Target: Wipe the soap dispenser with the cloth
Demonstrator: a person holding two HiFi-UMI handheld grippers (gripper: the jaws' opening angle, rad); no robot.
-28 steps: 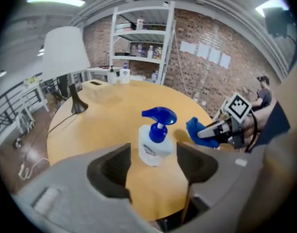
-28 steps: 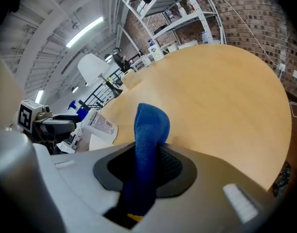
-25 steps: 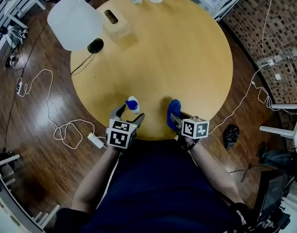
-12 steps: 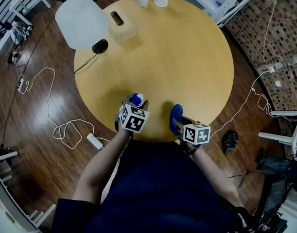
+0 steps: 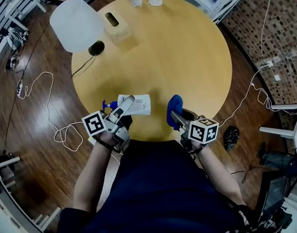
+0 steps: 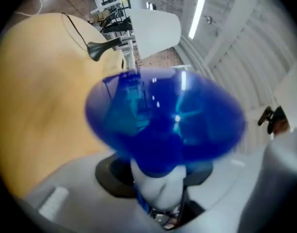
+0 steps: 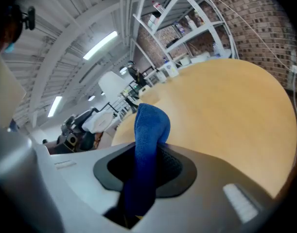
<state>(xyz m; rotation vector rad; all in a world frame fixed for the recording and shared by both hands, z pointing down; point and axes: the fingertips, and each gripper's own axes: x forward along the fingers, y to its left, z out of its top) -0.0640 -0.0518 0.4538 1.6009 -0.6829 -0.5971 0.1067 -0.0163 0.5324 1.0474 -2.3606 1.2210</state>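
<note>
One soap dispenser (image 5: 138,105) in just-closed left claw (image 5: 125,106); one cloth (image 5: 174,108) pinched in right claw (image 5: 176,118).

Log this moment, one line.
left gripper: jaws just closed on soap dispenser, tipped sideways | right gripper: holds cloth | wipe: not started

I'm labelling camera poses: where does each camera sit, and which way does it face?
Head view: on the person's head, facing steeply down at the table; both forearms, left gripper and right gripper show.
Left gripper view: on the left gripper, facing along its fingers, just closed on the soap dispenser.
Right gripper view: on the right gripper, facing along its fingers, which pinch the cloth.
Shared: head and right gripper views show the cloth.
</note>
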